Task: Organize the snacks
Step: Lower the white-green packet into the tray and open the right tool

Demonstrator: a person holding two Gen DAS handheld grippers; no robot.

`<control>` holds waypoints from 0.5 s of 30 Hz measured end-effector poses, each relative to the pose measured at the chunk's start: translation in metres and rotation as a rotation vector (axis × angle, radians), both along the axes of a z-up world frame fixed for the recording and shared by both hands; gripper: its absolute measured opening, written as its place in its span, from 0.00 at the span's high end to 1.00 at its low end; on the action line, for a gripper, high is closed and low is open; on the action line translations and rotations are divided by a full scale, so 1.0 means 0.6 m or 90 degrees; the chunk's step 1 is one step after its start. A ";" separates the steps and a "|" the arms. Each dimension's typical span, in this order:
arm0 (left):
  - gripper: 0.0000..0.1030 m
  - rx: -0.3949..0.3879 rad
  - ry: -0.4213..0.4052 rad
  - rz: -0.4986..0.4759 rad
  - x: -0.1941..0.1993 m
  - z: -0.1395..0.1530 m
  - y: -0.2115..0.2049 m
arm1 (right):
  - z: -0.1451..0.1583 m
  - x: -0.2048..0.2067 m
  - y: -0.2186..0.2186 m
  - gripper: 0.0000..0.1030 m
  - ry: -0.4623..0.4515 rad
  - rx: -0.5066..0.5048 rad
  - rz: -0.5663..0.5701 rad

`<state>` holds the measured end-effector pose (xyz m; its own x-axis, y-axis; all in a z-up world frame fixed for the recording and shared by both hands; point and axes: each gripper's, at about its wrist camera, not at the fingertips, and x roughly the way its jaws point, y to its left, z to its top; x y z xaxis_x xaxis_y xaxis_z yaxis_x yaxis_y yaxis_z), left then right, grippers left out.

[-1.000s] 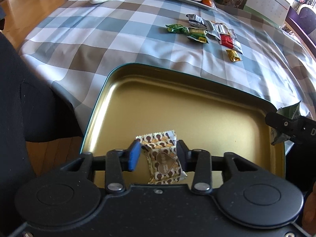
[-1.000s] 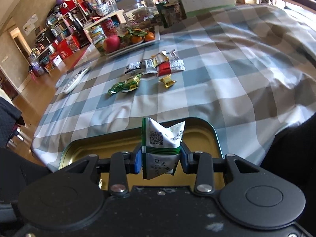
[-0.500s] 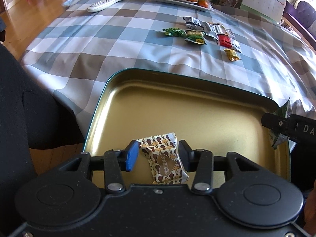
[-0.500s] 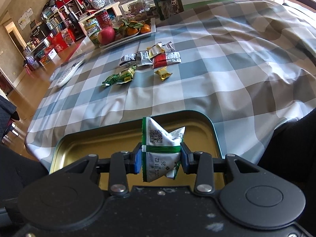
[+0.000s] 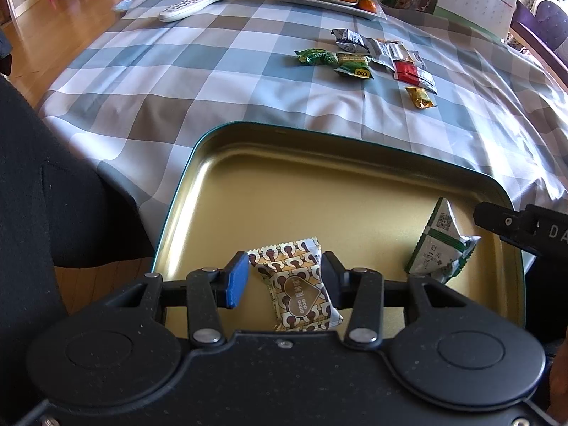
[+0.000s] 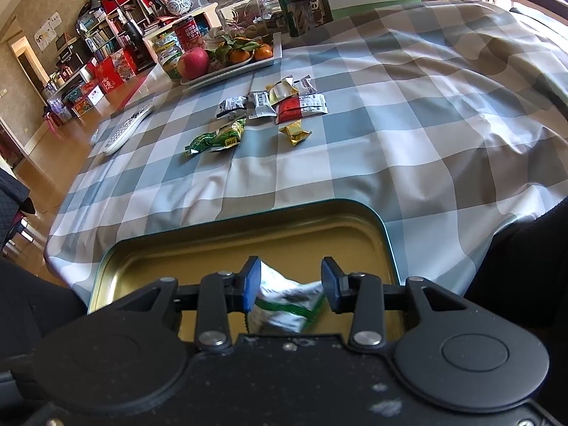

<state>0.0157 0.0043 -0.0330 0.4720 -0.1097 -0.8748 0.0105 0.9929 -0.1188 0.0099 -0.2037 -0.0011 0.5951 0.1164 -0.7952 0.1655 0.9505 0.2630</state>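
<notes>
Two hand-held grippers hang over a gold-lined tin (image 5: 198, 174) at the near edge of a checked tablecloth (image 5: 213, 81), each just letting go of a wrapped snack. The left gripper (image 5: 284, 277) has its jaws apart: a brown-patterned packet (image 5: 301, 287) lies between them, against the right pad and clear of the blue left pad, at the tin's near edge. The right gripper (image 6: 289, 289) also stands with jaws apart; a green-and-white packet (image 6: 287, 303), blurred as if dropping, sits between the pads and touches at most the left one, toward the tin's right side. In the left view that same packet (image 5: 440, 245) tilts just off the right gripper's finger. The step in hand looks like release into the tin. To do it well, both packets probably need to come fully free before the grippers lift straight up, so that no pad drags one back over the rim. More snacks (image 6: 262, 113) wait in a loose cluster near the middle of the tablecloth, well apart from the tin, short of a fruit plate (image 6: 230, 67) at the far edge.
</notes>
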 end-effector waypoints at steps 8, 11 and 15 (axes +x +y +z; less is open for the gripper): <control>0.49 0.000 -0.002 0.000 0.000 0.001 0.000 | -0.002 0.002 0.001 0.59 0.007 -0.002 -0.003; 0.48 -0.001 -0.003 0.000 0.000 0.001 0.001 | -0.002 0.001 0.002 0.56 0.007 -0.005 -0.002; 0.48 -0.001 -0.003 0.000 0.000 0.002 0.001 | -0.001 0.001 0.001 0.48 0.004 -0.007 -0.006</control>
